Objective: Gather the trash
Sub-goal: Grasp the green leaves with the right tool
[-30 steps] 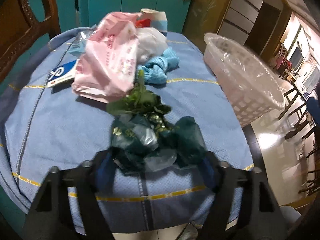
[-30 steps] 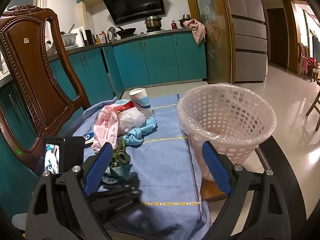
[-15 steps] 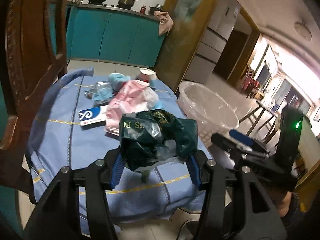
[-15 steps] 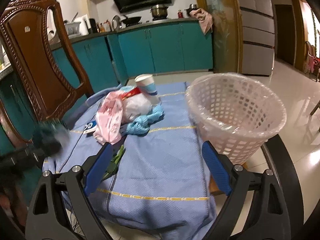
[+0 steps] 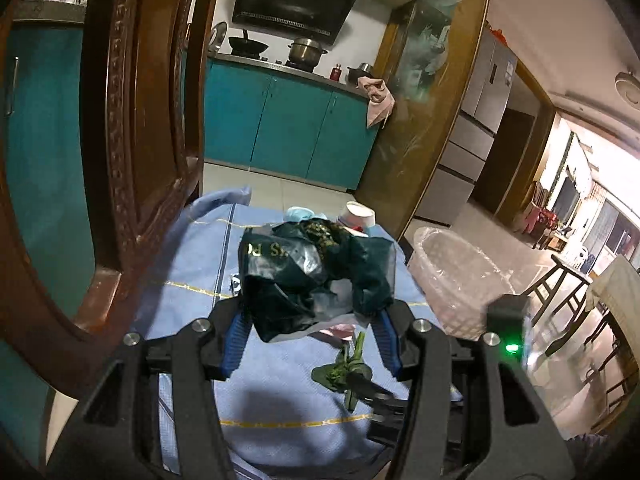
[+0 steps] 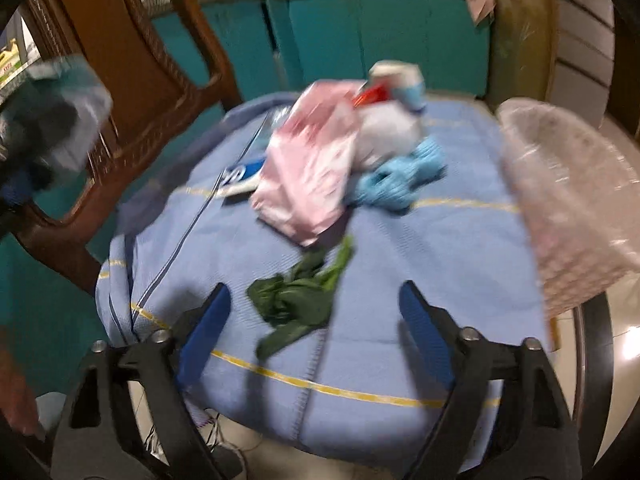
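Observation:
My left gripper (image 5: 310, 316) is shut on a crumpled dark green plastic bag (image 5: 312, 272) and holds it up above the blue tablecloth (image 5: 280, 380). In the right wrist view that bag (image 6: 52, 120) shows blurred at the far left. A bunch of green leaf scraps (image 6: 296, 300) lies on the cloth near the front edge. My right gripper (image 6: 314, 300) points down at it with its jaws closing. The leaves lie between the fingers without the pads touching them. A white plastic-lined basket (image 6: 560, 200) stands at the table's right edge.
Further back lie a pink bag (image 6: 316, 168), a white bag (image 6: 388, 132), a light blue cloth (image 6: 400, 176), a paper cup (image 6: 400, 80) and a blue-white card (image 6: 240, 172). A carved wooden chair (image 6: 132, 60) stands close on the left. Teal cabinets are behind.
The left gripper closed on the dark green bag and lifted it off the table, leaving the leaves behind. The right gripper tipped down toward the leaves and its jaws narrowed.

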`<state>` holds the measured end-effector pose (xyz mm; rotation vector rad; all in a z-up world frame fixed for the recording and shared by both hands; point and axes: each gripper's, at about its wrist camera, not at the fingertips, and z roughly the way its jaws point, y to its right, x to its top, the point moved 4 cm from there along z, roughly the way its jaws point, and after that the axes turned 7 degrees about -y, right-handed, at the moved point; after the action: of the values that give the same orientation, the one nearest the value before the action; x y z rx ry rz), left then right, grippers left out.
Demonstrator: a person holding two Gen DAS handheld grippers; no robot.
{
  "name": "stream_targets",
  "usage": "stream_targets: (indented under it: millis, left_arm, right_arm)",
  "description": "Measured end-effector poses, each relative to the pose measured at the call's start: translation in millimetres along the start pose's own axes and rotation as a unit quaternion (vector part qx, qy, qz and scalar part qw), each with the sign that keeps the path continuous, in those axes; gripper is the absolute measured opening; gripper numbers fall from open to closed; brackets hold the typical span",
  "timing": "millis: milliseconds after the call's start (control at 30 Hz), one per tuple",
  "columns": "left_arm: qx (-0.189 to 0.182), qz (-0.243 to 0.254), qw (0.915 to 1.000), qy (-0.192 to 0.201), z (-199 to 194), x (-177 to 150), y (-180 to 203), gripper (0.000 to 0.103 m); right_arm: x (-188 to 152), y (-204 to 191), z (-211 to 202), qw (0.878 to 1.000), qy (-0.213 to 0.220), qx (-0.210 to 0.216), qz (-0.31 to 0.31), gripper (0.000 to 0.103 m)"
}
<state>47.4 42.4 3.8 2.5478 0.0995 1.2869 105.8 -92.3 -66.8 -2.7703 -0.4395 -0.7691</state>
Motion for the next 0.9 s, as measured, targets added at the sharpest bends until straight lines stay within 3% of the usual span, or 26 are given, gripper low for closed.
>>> stream_targets:
  millis: [167, 400, 667, 800, 900]
  left_arm:
    - [0.000, -0.005, 1.0000, -0.008, 0.4, -1.0, -5.2, 0.054]
    - [0.001, -0.003, 0.9999, -0.015, 3.7, -5.0, -5.3, 0.054]
    - [0.005, 0.001, 0.9997, -0.023, 5.3, -4.1, -4.0, 0.055]
    - [0.006, 0.005, 0.9996, -0.029, 7.6, -4.8, -1.1, 0.055]
    - [0.006, 0.011, 0.9992, -0.037, 12.1, -5.1, 2.8, 0.055]
  right_arm:
    - [1.9, -5.8, 23.1, 1.000, -0.018, -0.013, 0.008, 0.057]
    - [2.6, -19.0, 20.5, 0.999, -0.010, -0.014, -0.033, 0.020]
    - [1.3, 1.6, -35.4, 0.998, 0.036, 0.044, -0.006, 0.015]
    - [7.8, 25.6, -64.4, 0.996, 0.078, 0.043, 0.011, 0.015]
    - [15.9, 33.0, -73.9, 0.995, 0.100, 0.019, 0.002, 0.015]
